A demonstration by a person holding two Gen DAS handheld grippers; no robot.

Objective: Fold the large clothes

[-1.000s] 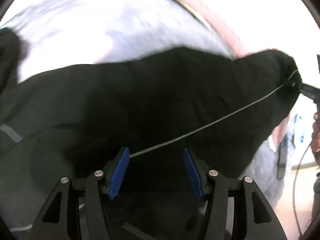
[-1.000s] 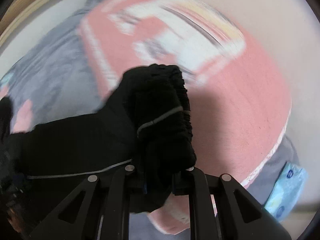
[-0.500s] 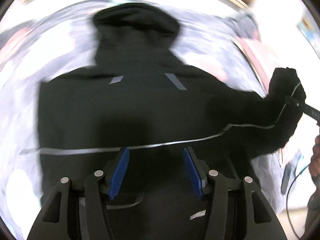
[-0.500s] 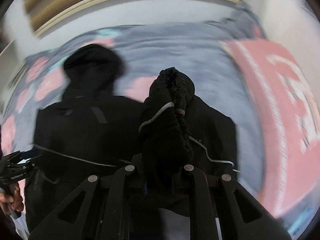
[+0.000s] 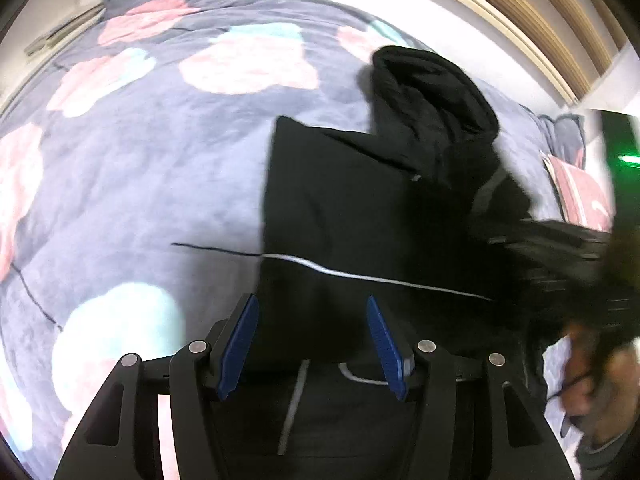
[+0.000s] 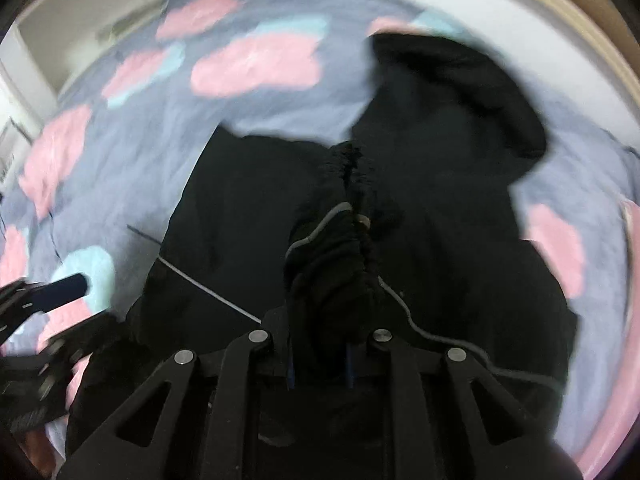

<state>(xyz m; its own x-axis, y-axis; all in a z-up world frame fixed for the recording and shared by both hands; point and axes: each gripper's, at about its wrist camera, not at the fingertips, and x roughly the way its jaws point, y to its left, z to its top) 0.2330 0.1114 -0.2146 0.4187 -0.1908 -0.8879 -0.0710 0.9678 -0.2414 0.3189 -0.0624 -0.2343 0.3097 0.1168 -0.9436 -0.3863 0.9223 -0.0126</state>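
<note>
A black hooded jacket [image 5: 360, 208] with thin silver piping lies on the bed, hood [image 5: 432, 88] toward the headboard. My left gripper [image 5: 312, 340] is open and empty just above its lower left edge. My right gripper [image 6: 320, 364] is shut on the jacket's elastic sleeve cuff [image 6: 340, 248] and holds the sleeve over the jacket's body [image 6: 248, 200]. The right gripper also shows blurred at the right of the left wrist view [image 5: 568, 264]; the left gripper shows at the left edge of the right wrist view [image 6: 44, 296].
A grey-blue blanket [image 5: 140, 152] with pink and pale teal blotches covers the bed. A pink pillow [image 5: 580, 196] lies at the right. A wooden headboard [image 5: 532, 20] and white wall stand behind.
The right gripper has carried the cuff leftward from over the pink pillow to above the jacket's body. The left gripper has shifted left to the jacket's left edge, still open.
</note>
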